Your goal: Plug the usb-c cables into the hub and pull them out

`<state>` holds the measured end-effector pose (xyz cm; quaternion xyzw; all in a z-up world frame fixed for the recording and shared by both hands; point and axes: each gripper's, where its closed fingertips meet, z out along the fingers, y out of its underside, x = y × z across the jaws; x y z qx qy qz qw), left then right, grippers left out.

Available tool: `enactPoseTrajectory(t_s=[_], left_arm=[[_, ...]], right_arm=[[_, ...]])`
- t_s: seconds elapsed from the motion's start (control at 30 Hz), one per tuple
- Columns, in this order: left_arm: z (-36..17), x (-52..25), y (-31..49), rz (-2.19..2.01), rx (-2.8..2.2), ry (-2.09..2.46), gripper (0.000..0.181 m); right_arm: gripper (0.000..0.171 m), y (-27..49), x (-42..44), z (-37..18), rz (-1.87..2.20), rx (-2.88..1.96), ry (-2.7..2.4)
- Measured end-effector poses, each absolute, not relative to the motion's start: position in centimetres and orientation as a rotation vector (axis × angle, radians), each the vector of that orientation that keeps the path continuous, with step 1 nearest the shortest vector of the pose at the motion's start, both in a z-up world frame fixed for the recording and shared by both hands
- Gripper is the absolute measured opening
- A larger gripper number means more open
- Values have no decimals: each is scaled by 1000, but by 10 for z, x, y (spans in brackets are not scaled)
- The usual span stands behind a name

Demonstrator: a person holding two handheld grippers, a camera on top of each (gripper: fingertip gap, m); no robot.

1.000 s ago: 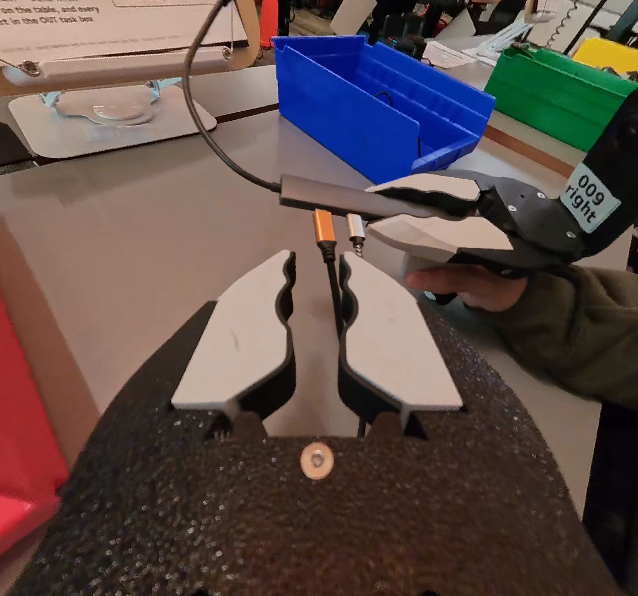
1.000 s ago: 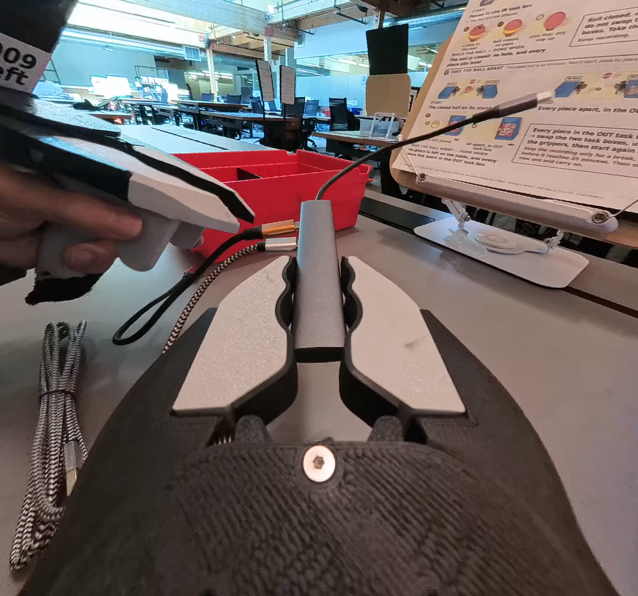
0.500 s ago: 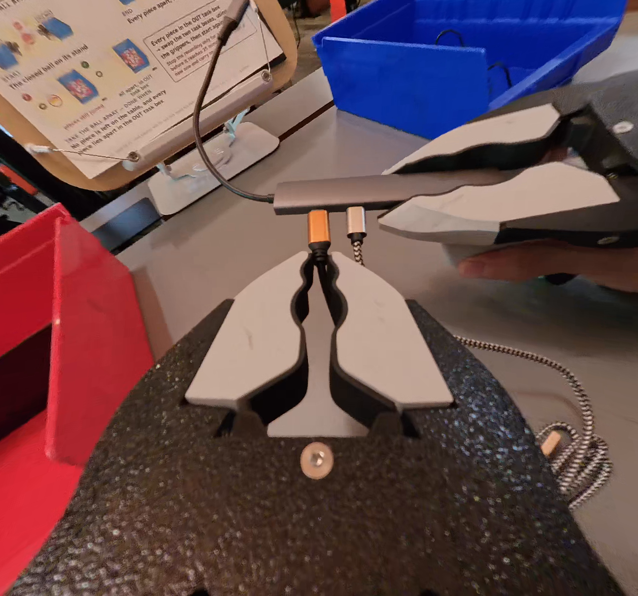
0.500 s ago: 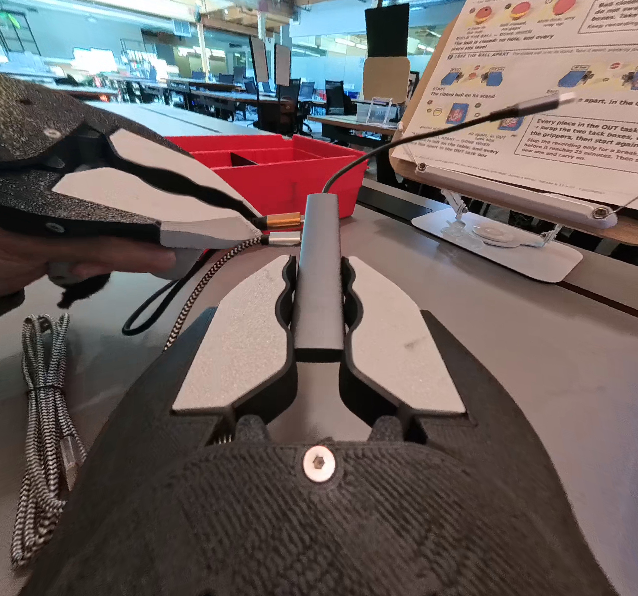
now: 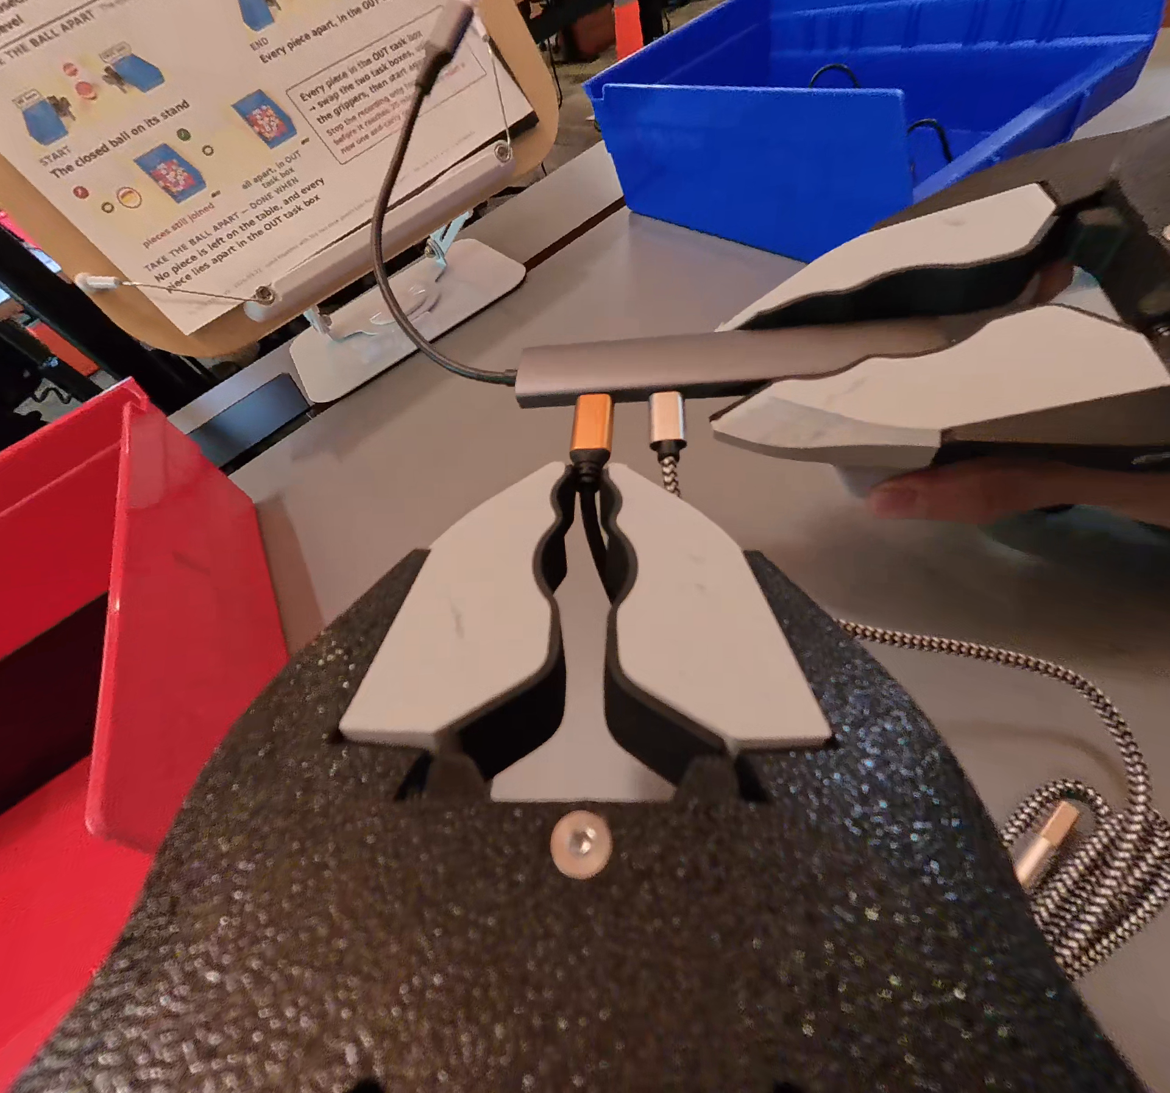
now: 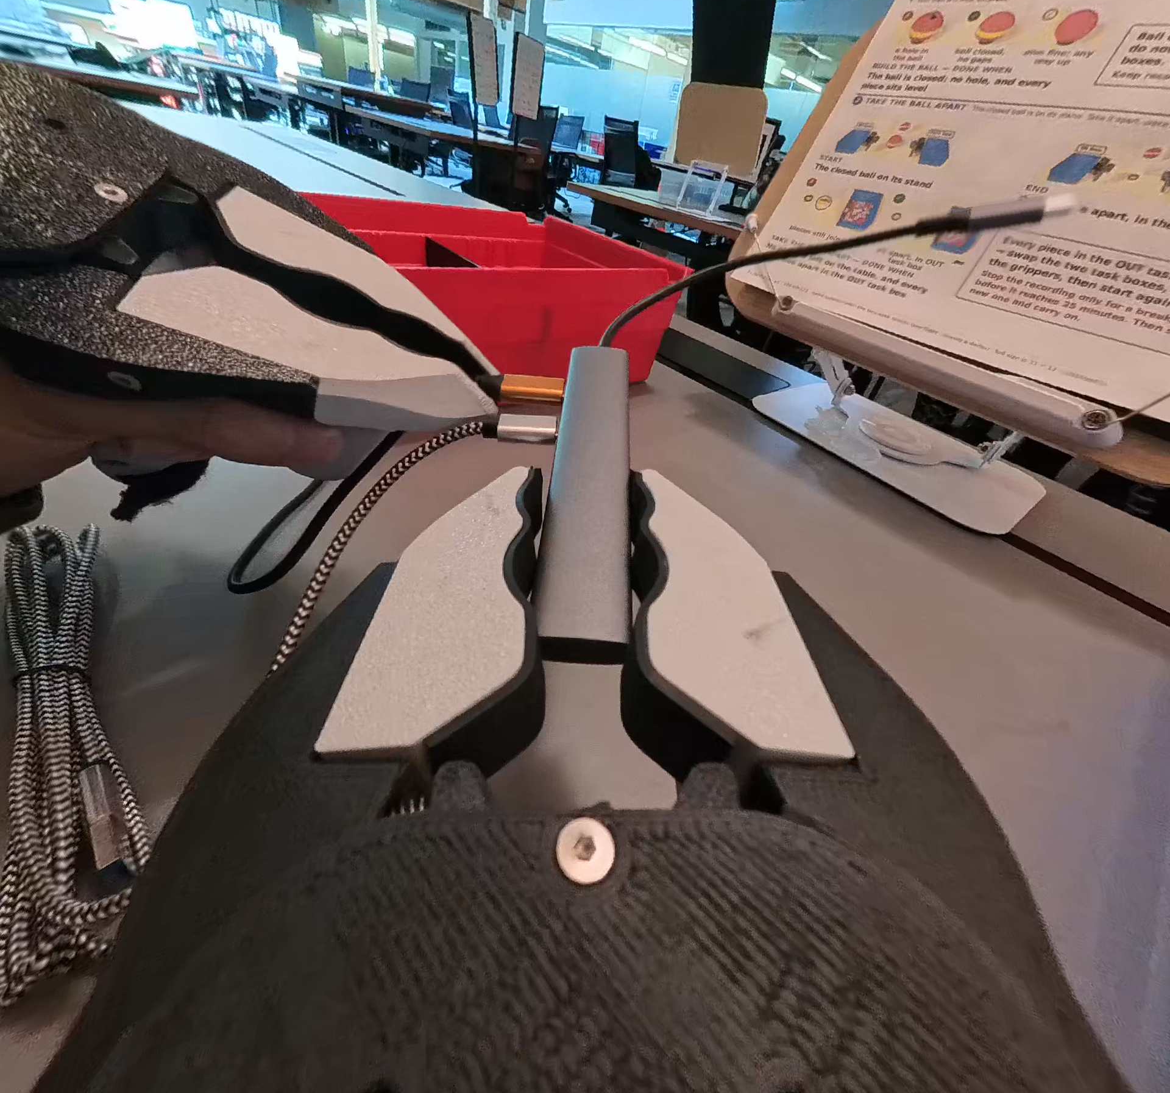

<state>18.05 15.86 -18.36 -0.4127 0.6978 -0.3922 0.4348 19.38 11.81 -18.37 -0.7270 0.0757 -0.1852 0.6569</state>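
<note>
Both grippers clamped, tips nearly meeting

The left gripper (image 5: 585,472), grey-padded fingers on a black speckled body, has its jaws drawn nearly together, tips pinching a thin black cable just behind its orange metal plug (image 5: 592,423). The right gripper (image 6: 584,480), of the same build, is closed across a slim grey metal hub (image 6: 589,512) and points across the left's line; a person's fingers (image 5: 987,496) curl beneath it.

Grey table (image 5: 405,480) with a smooth matte top. Directly on it: red bin (image 5: 158,556) at one side, blue bin (image 5: 760,176) at the far edge, flat metal base of a document stand (image 6: 899,461), bundled black-and-white braided cable (image 6: 57,714), black cable loop (image 6: 266,562) touching the surface.
</note>
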Motion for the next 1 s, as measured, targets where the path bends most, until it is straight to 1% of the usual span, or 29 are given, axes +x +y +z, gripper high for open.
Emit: enactPoseTrajectory(t_s=[0.2, 0.27, 0.33, 0.47, 0.53, 0.63, 0.77, 0.87, 1.0], left_arm=[[-176, 181, 150, -1090, -1051, 1729, 7], [-167, 177, 145, -1148, -1048, 1740, 19], [-150, 172, 153, -1163, -1070, 1700, 26], [-127, 155, 183, -1137, -1117, 1669, 30], [-128, 147, 195, -1124, -1151, 1708, 34], [-130, 143, 208, -1131, -1200, 1699, 34], [-148, 138, 197, -1144, -1213, 1858, 36], [-155, 141, 200, -1039, -1198, 1863, 35], [-157, 143, 202, -1002, -1187, 1865, 35]], right_arm=[[26, 114, 198, -179, -329, -1605, 208], [26, 110, 200, -176, -304, -1574, 229], [25, 106, 205, -175, -312, -1566, 245], [25, 94, 211, -175, -388, -1593, 225], [25, 86, 215, -166, -412, -1574, 234], [25, 77, 221, -158, -413, -1569, 258], [25, 65, 229, -152, -448, -1579, 279], [25, 54, 236, -125, -434, -1534, 301], [25, 37, 242, -56, -432, -1486, 259]])
